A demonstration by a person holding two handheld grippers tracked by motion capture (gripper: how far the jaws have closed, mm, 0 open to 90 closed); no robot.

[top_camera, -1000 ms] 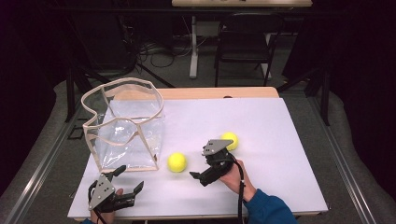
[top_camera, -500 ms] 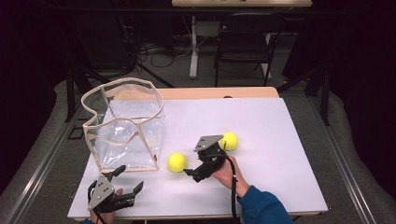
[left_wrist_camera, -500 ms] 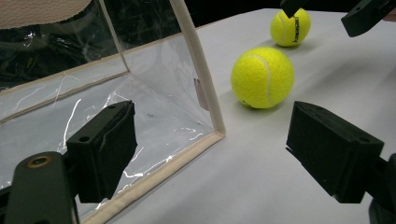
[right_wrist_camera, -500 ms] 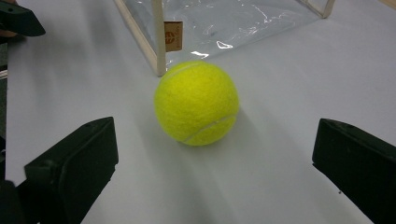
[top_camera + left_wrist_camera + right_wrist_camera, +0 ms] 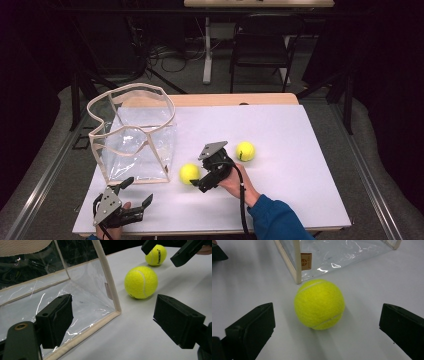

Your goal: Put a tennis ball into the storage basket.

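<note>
On the table (image 5: 300,130), the clear bag (image 5: 132,132) stands at the left, toward the near half. Just right of the bag's near right corner lies the nearer tennis ball (image 5: 189,173), close to the bag but apart from it. The farther tennis ball (image 5: 245,151) lies right of it and a little farther back. The right tongs (image 5: 199,182) sit between the two balls, just beside the nearer one. The left tongs (image 5: 136,191) sit at the table's near left edge, in front of the bag. Behind the table stands a chair (image 5: 262,47).

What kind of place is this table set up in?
Probably a lab or studio set up for recording: dark curtains around a white-topped table, cables on the floor, and a folding chair by another desk behind it.
</note>
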